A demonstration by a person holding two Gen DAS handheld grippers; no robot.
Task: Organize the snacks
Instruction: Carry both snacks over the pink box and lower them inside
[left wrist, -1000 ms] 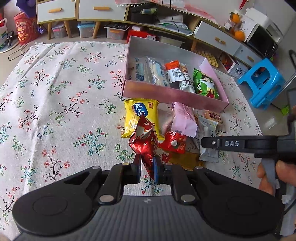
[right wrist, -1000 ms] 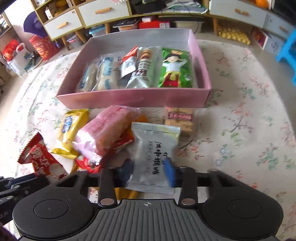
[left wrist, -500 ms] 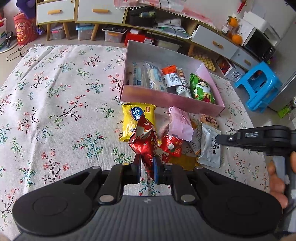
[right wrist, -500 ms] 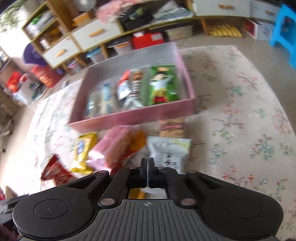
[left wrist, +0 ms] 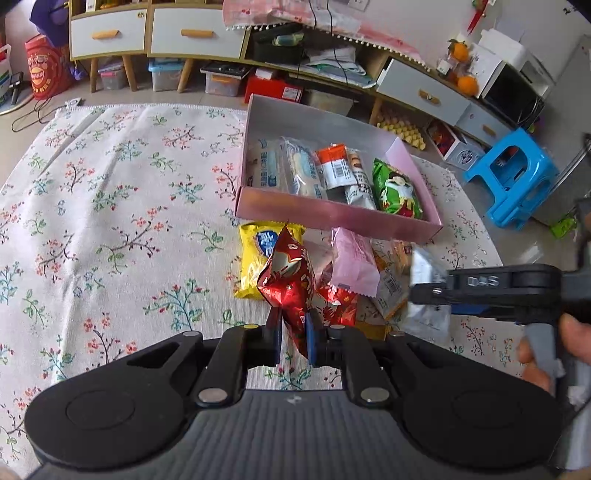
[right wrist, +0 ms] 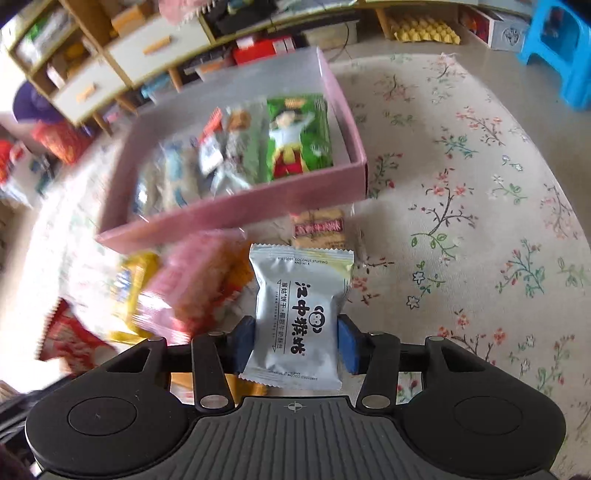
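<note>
Left tongs (left wrist: pixel 293 341) clamped on crumpled red foil packet (left wrist: pixel 290 284), long axis upright, pointing away toward pink box (left wrist: pixel 332 214). Right tongs (right wrist: pixel 295 341): jaws have just been opening, silver biscuit packet (right wrist: pixel 301 314) between blue pads, both touching its sides; long axis running away from tongs, print sideways. Remaining snacks heaped on floral bench (left wrist: pixel 110 221) just before box.

a lived-in home room: drawer cabinets (left wrist: pixel 177 35), floral cloth (left wrist: pixel 110 206), blue plastic stool (left wrist: pixel 517 177), oranges (left wrist: pixel 467 83).
</note>
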